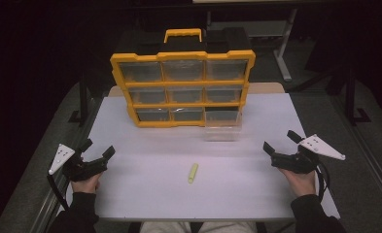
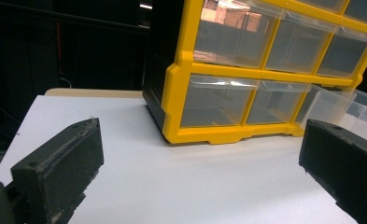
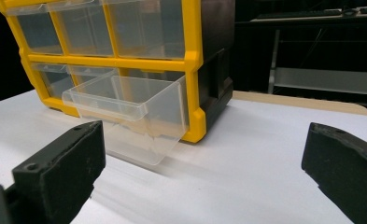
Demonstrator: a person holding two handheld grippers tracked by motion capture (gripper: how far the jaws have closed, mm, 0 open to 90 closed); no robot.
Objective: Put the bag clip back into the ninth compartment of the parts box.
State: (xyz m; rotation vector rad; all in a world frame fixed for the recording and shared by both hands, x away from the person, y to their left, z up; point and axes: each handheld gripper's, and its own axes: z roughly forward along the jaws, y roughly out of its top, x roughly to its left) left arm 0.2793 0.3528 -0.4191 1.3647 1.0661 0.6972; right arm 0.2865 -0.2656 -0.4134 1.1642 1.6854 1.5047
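Your bottom-right drawer (image 1: 222,124) is pulled out, the yellow stick (image 1: 193,173) still lies on the counter (image 1: 145,194), and both your left tool (image 1: 96,149) and right tool (image 1: 278,141) stand spread, holding nothing.

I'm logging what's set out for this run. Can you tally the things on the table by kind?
Yellow-framed drawer cabinet: 1
Clear drawers in it: 9, the bottom right drawer pulled out
Small pale yellow stick: 1
Hand-held grippers: 2, left hand-held gripper and right hand-held gripper, both open and empty
Total: 13

Yellow-framed organizer (image 1: 182,90), clear drawers, pale yellow stick (image 1: 193,173), white table (image 1: 256,194).
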